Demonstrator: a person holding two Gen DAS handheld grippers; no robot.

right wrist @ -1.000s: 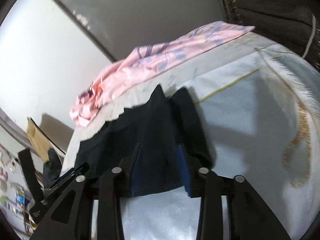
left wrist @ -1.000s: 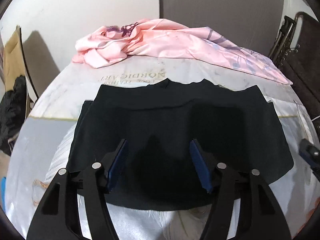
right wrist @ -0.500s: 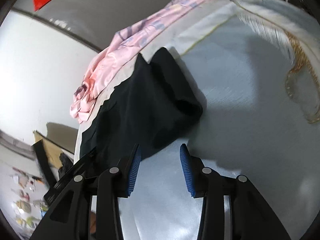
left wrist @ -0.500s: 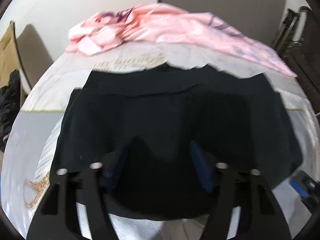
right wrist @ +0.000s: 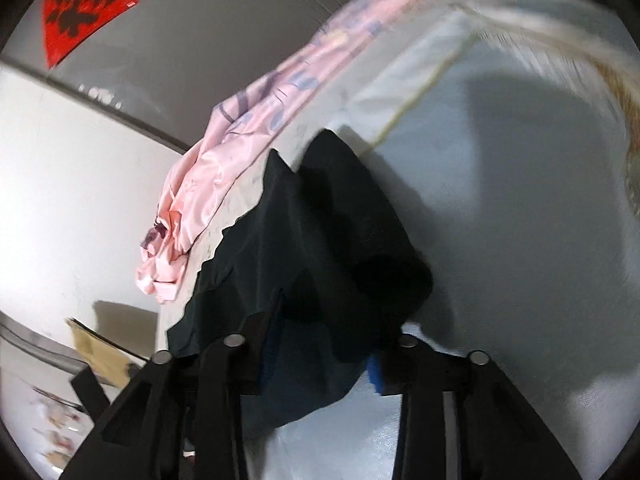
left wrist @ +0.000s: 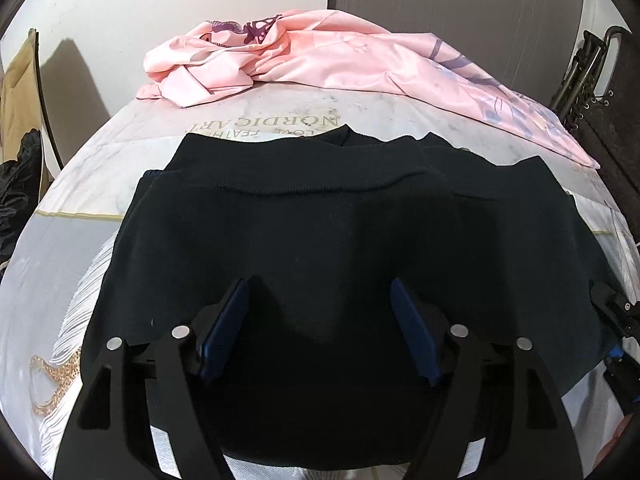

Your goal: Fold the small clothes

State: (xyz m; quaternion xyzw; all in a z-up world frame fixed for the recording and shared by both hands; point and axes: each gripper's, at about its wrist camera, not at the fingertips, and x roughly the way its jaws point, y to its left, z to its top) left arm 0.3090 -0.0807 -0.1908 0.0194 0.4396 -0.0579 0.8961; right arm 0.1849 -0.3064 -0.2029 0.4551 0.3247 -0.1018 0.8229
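A black garment (left wrist: 340,220) lies spread flat on the pale bed cover (left wrist: 72,264), its ribbed waistband at the far side. My left gripper (left wrist: 320,320) hovers open over the near middle of the garment, with nothing between its blue pads (left wrist: 224,328). In the right wrist view, the garment's right end (right wrist: 320,240) is bunched into folds. My right gripper (right wrist: 324,356) stands open there, its fingers astride the near corner of the cloth. This view is motion-blurred. A piece of the right gripper's frame (left wrist: 614,312) shows at the garment's right edge.
A crumpled pink patterned cloth (left wrist: 320,64) lies along the far side of the bed, also visible as a pink cloth (right wrist: 240,140) in the right wrist view. A dark metal frame (left wrist: 588,72) stands at the right. Cardboard (left wrist: 16,92) leans at the left.
The left gripper moved forward over the garment and stayed open. The right gripper drew back onto the bare cover, then returned so the garment's corner lies between its fingers.
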